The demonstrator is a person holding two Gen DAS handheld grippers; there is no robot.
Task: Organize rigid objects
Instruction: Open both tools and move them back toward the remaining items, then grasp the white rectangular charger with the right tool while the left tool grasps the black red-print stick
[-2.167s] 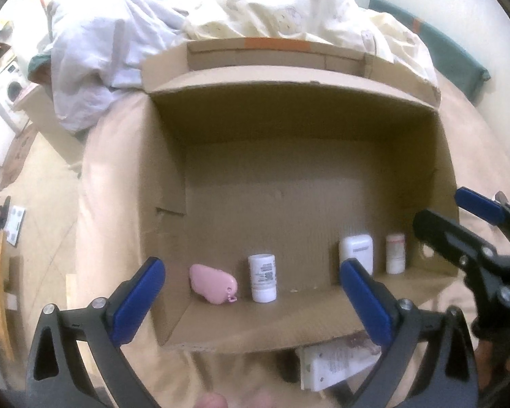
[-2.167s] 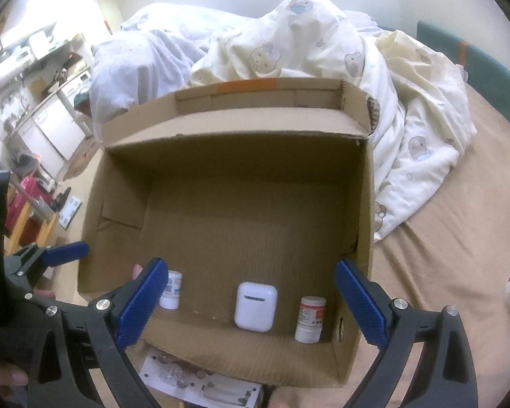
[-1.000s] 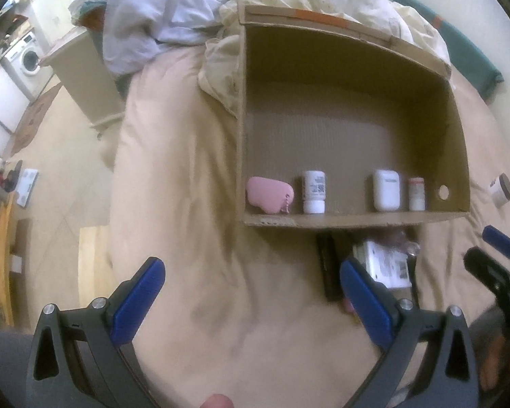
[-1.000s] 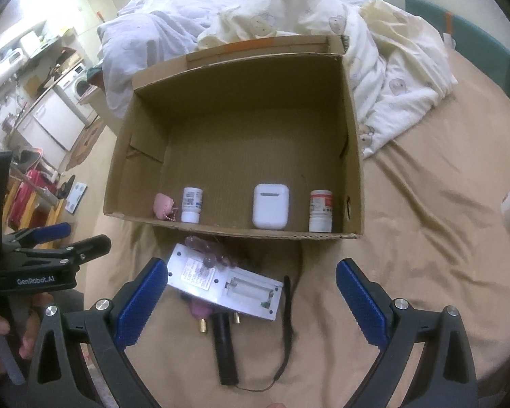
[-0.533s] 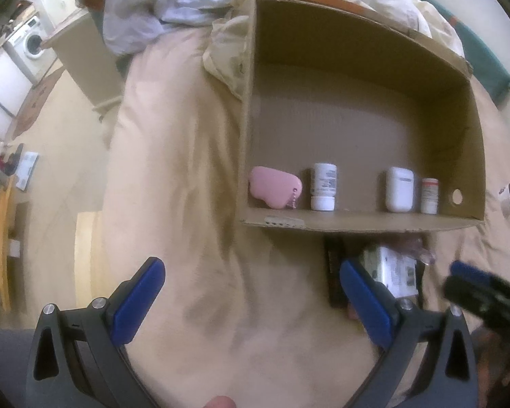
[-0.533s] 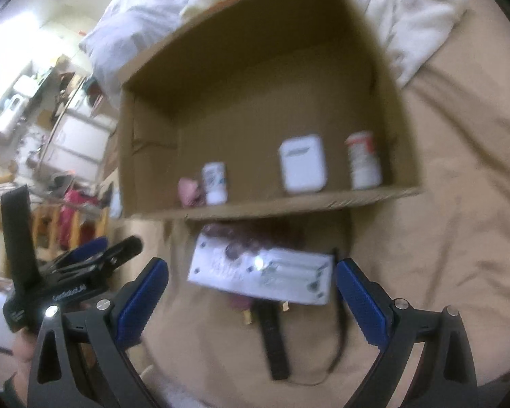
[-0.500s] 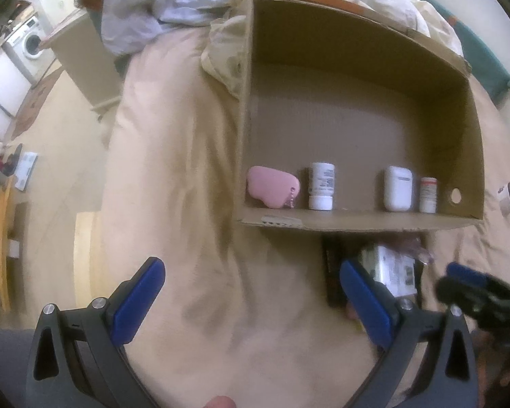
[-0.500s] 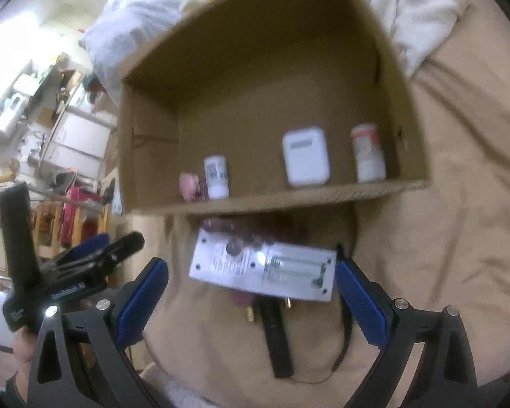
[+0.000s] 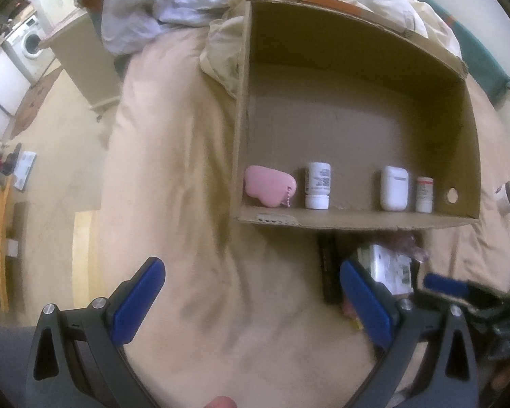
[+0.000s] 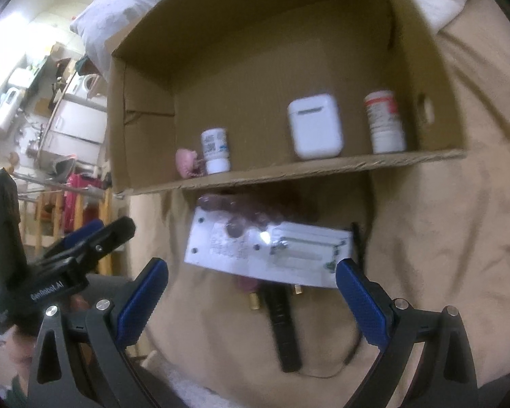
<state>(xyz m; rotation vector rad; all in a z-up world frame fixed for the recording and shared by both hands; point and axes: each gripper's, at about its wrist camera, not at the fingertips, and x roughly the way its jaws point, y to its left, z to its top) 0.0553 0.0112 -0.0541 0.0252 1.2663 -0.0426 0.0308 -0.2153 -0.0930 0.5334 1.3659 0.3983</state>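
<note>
Facing cardboard box (image 9: pixel 353 219) front edge

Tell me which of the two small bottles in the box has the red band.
The right-hand bottle, beside the white earbud case near the box's finger hole. The other bottle, next to the pink pouch, has no red.

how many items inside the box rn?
4, in a row along the near wall of the box: pink pouch leftmost, white bottle, earbud case, red-capped bottle rightmost. Nothing else shows inside.
</note>
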